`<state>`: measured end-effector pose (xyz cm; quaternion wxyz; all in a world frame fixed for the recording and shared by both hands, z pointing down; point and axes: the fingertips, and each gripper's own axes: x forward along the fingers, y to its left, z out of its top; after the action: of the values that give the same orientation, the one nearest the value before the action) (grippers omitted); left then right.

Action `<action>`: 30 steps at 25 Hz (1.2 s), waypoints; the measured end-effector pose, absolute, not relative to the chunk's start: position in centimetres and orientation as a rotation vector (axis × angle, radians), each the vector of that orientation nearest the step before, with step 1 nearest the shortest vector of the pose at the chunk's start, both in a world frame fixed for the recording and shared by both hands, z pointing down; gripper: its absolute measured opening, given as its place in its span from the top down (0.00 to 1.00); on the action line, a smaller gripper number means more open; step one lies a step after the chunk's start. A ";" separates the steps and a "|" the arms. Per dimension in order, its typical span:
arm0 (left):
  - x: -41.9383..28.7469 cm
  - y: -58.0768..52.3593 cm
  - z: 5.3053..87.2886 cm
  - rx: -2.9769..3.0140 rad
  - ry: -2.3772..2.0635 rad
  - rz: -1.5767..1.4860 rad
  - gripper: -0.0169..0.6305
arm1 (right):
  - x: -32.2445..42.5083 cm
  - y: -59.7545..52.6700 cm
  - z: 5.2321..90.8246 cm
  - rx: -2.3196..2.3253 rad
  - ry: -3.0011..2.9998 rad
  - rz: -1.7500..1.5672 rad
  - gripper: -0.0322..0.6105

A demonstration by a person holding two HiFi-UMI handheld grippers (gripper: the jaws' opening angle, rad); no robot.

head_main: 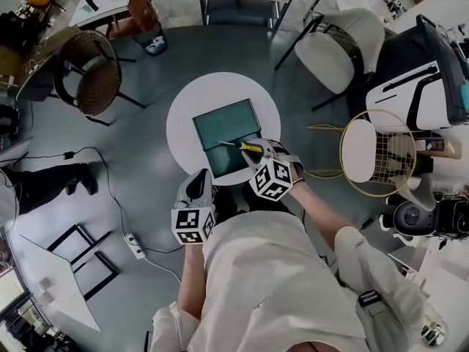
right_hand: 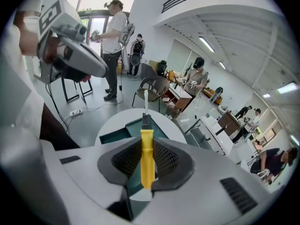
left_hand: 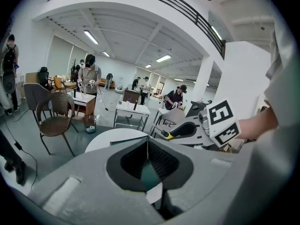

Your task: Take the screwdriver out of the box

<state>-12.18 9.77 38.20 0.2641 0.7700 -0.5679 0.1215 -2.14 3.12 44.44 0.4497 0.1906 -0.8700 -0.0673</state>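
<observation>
Right gripper (head_main: 262,155) pinched the yellow-handled screwdriver (right_hand: 146,146) by its handle, above the near edge of the open teal box (head_main: 220,127) on the round white table (head_main: 183,119). Left gripper (left_hand: 147,161): jaws pressed together, empty. Screwdriver looked clear of the box; only carrying it aside seemed left.

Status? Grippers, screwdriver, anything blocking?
Right gripper shut on screwdriver, yellow handle between the fingers. Left gripper shut, empty. Screwdriver held above teal box on round table. Nothing in the way.

Grey floor (head_main: 146,141), round white table (head_main: 179,123), wicker chair (head_main: 91,75), ceiling strip lights (left_hand: 91,36).
</observation>
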 end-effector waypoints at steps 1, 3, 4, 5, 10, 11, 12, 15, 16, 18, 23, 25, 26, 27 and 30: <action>-12.3 9.7 38.0 2.083 -1.541 0.325 0.95 | -2.2 3.1 43.5 0.491 -2.177 -0.149 0.83; -12.4 9.5 37.6 2.091 -1.548 0.325 0.95 | -2.3 3.2 41.8 0.528 -2.226 -0.115 0.83; -12.4 9.4 37.4 2.095 -1.551 0.327 0.95 | -2.3 3.2 40.9 0.545 -2.248 -0.102 0.83; -12.5 9.3 37.2 2.097 -1.555 0.330 0.95 | -2.2 3.2 40.0 0.560 -2.270 -0.093 0.83; -12.3 8.2 35.9 2.122 -1.560 0.332 0.95 | -1.6 3.4 36.1 0.627 -2.380 -0.019 0.83; -12.2 8.0 35.5 2.136 -1.558 0.335 0.95 | -1.5 3.4 35.4 0.636 -2.409 0.009 0.83; -12.1 7.8 35.1 2.153 -1.553 0.337 0.95 | -1.5 3.6 34.7 0.645 -2.442 0.045 0.83; -11.4 7.4 33.6 2.209 -1.520 0.326 0.95 | -1.3 3.7 32.4 0.676 -2.549 0.153 0.83; -11.2 7.3 33.1 2.225 -1.509 0.309 0.95 | -1.2 3.8 31.6 0.686 -2.585 0.177 0.83; -11.0 7.1 32.1 2.246 -1.497 0.271 0.96 | -0.8 3.7 30.2 0.704 -2.650 0.221 0.83; -11.0 7.0 30.0 2.272 -1.512 0.201 0.96 | 0.0 4.1 27.1 0.698 -2.821 0.412 0.83; -11.0 6.9 29.2 2.288 -1.523 0.182 0.96 | 0.5 4.1 26.1 0.694 -2.893 0.511 0.83; -11.1 6.9 28.9 2.297 -1.531 0.175 0.96 | 0.7 3.9 25.7 0.697 -2.918 0.562 0.83; -11.3 6.9 28.7 2.304 -1.540 0.170 0.96 | 1.0 3.8 25.5 0.700 -2.938 0.609 0.82; -11.6 6.9 28.2 2.315 -1.553 0.165 0.96 | 1.4 3.3 24.8 0.691 -2.999 0.712 0.82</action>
<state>-11.62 6.94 28.20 0.1735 0.8164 -0.5477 0.0581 1.43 3.33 24.78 -0.0085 0.2187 -0.9493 0.2256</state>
